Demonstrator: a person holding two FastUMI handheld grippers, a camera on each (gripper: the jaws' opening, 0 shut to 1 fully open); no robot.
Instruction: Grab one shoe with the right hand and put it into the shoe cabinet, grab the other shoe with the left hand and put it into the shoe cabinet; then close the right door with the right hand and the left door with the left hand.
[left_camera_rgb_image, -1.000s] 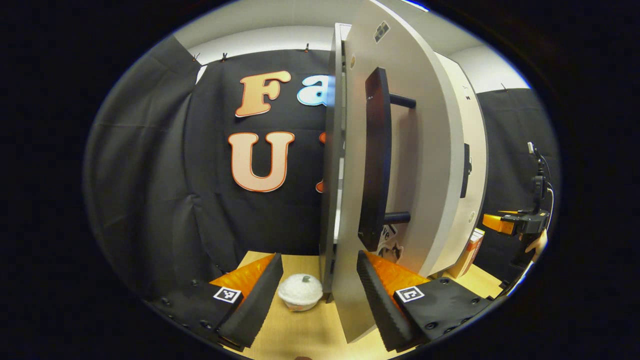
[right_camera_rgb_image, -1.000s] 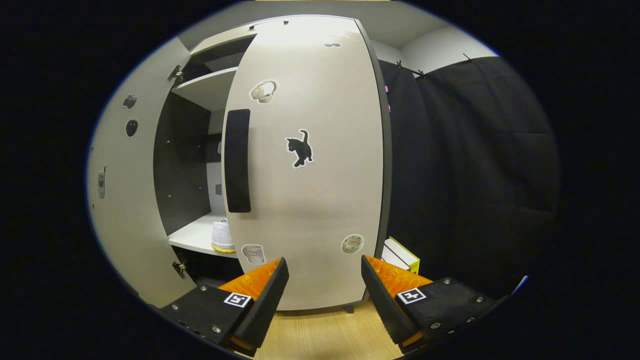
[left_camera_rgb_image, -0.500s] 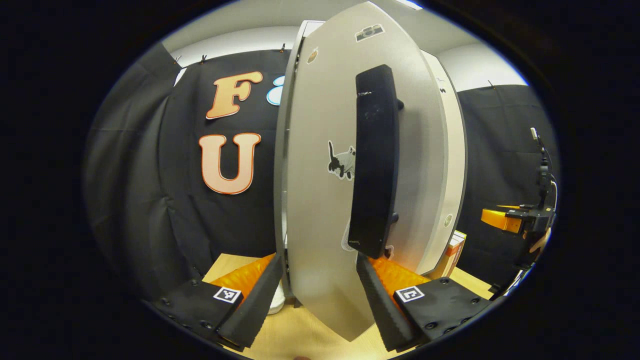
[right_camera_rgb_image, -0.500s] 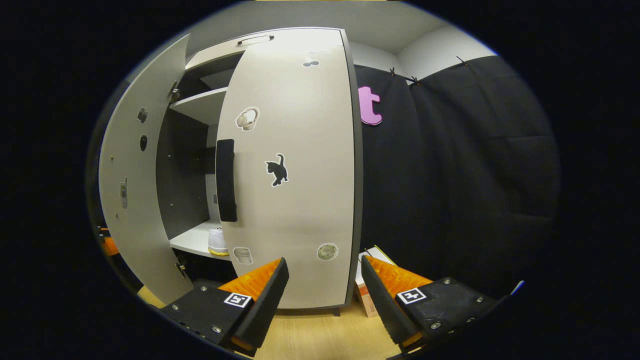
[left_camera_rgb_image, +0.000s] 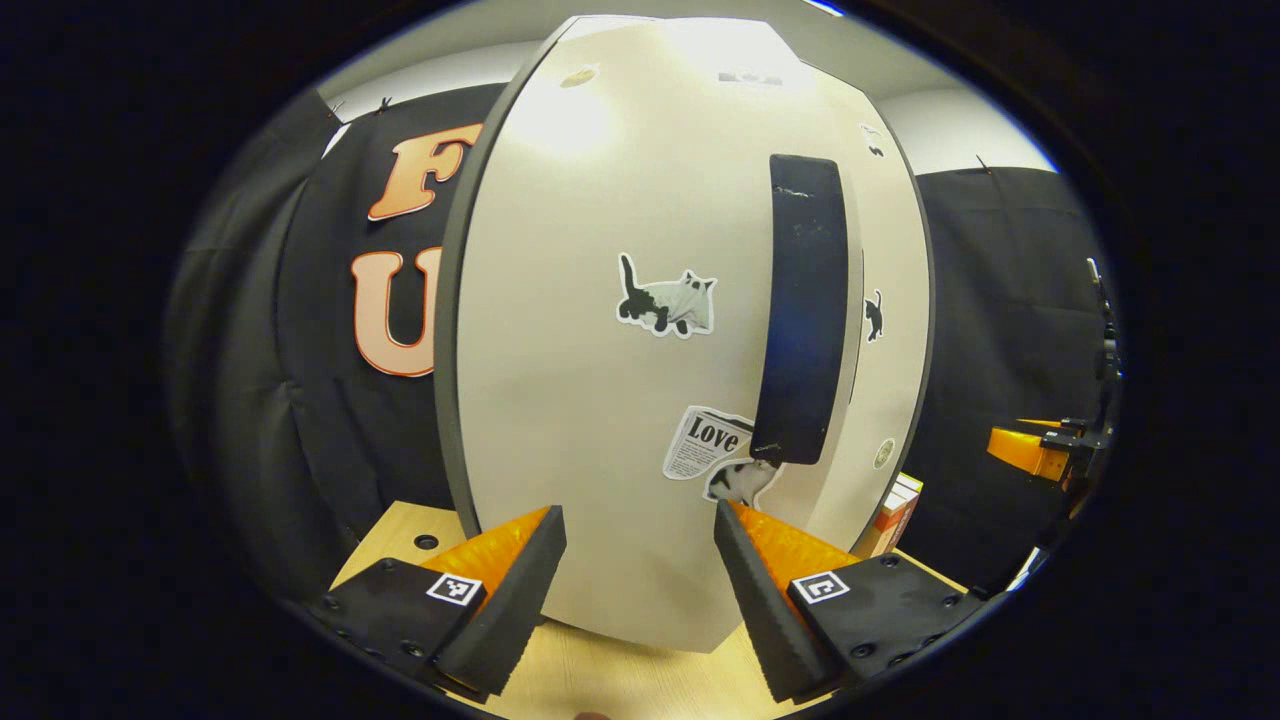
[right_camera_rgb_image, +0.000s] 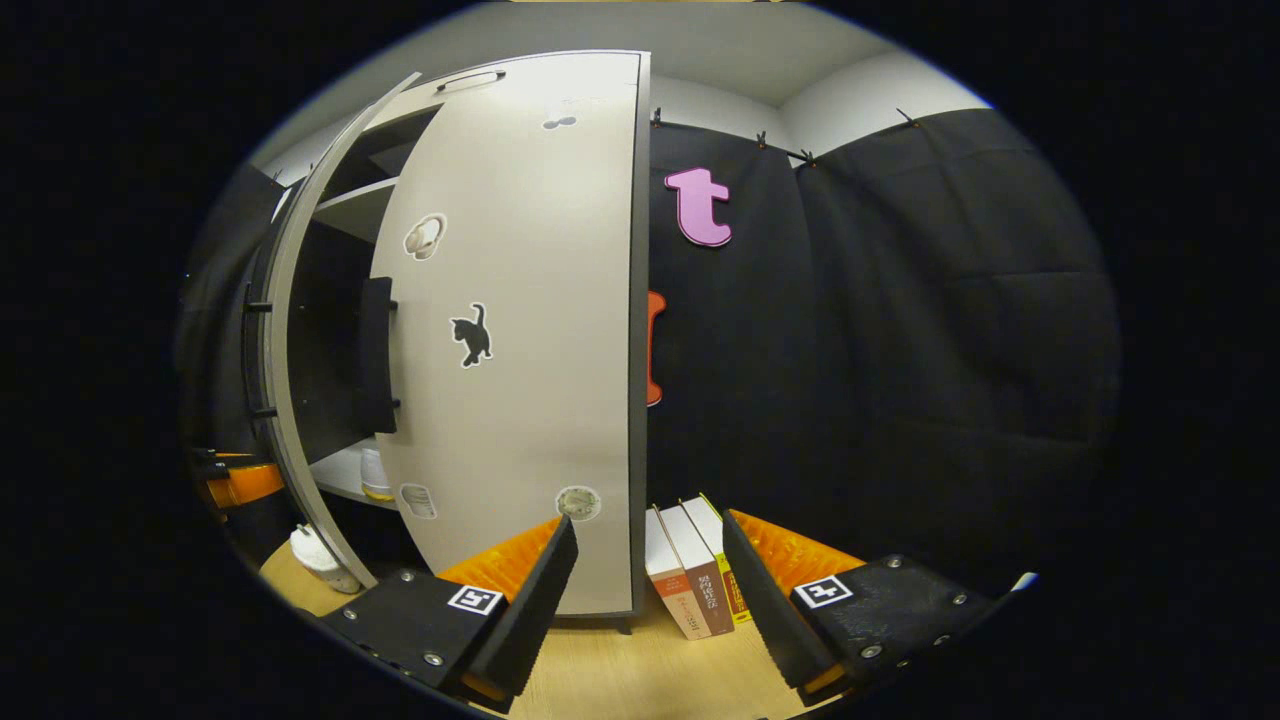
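Observation:
The shoe cabinet's left door (left_camera_rgb_image: 600, 380) faces me at close range in the left gripper view, pale, with cat stickers and a dark vertical handle (left_camera_rgb_image: 805, 310). My left gripper (left_camera_rgb_image: 640, 575) is open right in front of its lower part. In the right gripper view the right door (right_camera_rgb_image: 520, 350) stands nearly shut, and the left door (right_camera_rgb_image: 295, 400) is seen edge-on, still ajar. Through the gap a white shoe (right_camera_rgb_image: 375, 478) rests on the lower shelf. My right gripper (right_camera_rgb_image: 650, 580) is open, apart from the cabinet. The left gripper (right_camera_rgb_image: 235, 482) shows beyond the left door.
Several books (right_camera_rgb_image: 690, 575) stand on the wooden table (right_camera_rgb_image: 640, 670) to the right of the cabinet. A white lidded bowl (right_camera_rgb_image: 320, 560) sits on the table below the left door. The right gripper (left_camera_rgb_image: 1040, 452) hangs at the far right of the left gripper view.
The left door has swung from edge-on to nearly face-on before my left gripper, narrowing the gap. My right gripper has drawn back and turned right, bringing the books into sight.

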